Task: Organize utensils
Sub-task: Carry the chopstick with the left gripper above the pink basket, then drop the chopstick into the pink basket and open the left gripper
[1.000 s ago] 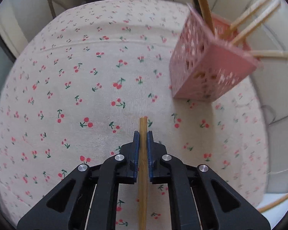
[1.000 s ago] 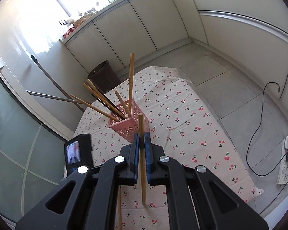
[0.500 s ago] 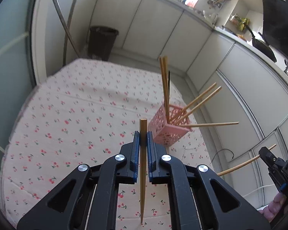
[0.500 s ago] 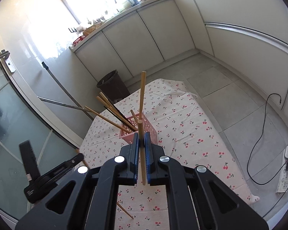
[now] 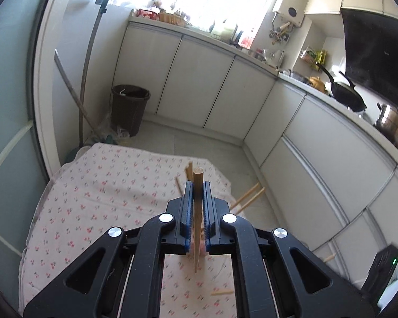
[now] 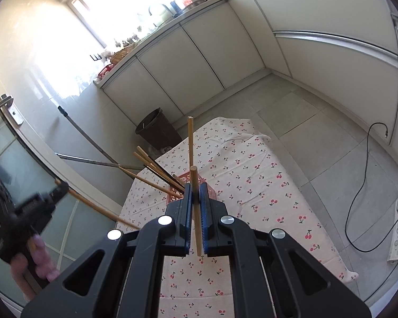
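a: above the cherry-print bench [image 6: 252, 175], both grippers carry 1 chopstick each. right gripper [image 6: 195, 198] has its jaws pinched narrow on a wooden chopstick [image 6: 196, 220], blunt end up, tip hanging below the pads.

b: left gripper [image 5: 198, 198], same pinch, its own chopstick [image 5: 197, 212] gripped near the thick end. where's the holder?

a: pink basket [image 6: 181, 179] sits on the bench right behind the right jaws, mostly hidden. several chopsticks [image 6: 156, 169] already splay out of it, 1 standing upright.

b: risks?

a: splayed sticks crowd the mouth. a descending tip could strike one, glance off the rim, or tip the light basket.

b: both hands converging?

a: likely collision of the 2 grippers over 1 small opening. also, thin round sticks may pivot in the pads, so the tip wanders.

b: 1 loose chopstick [image 5: 221, 292] lies on the cloth.
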`<state>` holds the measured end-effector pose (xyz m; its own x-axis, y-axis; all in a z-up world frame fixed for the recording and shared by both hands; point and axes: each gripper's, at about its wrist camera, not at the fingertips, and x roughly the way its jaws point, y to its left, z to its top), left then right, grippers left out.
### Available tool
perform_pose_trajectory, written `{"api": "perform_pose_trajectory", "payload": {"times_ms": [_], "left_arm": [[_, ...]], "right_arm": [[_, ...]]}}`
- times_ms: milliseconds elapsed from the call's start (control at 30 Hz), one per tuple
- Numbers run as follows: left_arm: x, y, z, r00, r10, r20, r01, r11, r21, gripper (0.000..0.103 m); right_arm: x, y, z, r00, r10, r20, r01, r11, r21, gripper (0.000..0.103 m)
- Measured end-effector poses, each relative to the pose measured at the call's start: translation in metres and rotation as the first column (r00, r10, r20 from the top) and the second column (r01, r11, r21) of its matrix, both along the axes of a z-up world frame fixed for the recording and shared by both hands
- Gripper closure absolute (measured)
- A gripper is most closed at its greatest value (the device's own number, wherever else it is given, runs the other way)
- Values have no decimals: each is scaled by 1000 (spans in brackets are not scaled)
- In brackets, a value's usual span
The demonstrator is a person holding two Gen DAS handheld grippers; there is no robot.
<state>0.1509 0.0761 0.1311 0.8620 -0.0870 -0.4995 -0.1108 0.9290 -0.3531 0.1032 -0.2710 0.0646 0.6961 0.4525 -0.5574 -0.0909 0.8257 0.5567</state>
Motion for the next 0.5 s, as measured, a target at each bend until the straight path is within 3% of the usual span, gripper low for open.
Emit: {"api": "perform_pose_trajectory", "payload": {"times_ms": [233, 433, 500], "left_arm": [[40, -12, 18, 999, 39, 38, -38, 999, -23, 97], [72, -30, 8, 1000, 13, 22, -14, 1000, 11, 95], [74, -29, 5, 1000, 14, 14, -14, 1000, 7, 88]], "right_arm": [[6, -4, 3, 1000, 1, 2, -1, 1000, 2, 97], [8, 5, 25, 998, 27, 57, -27, 1000, 11, 97], [7, 9, 38, 995, 29, 94, -30, 999, 13, 97]]}}
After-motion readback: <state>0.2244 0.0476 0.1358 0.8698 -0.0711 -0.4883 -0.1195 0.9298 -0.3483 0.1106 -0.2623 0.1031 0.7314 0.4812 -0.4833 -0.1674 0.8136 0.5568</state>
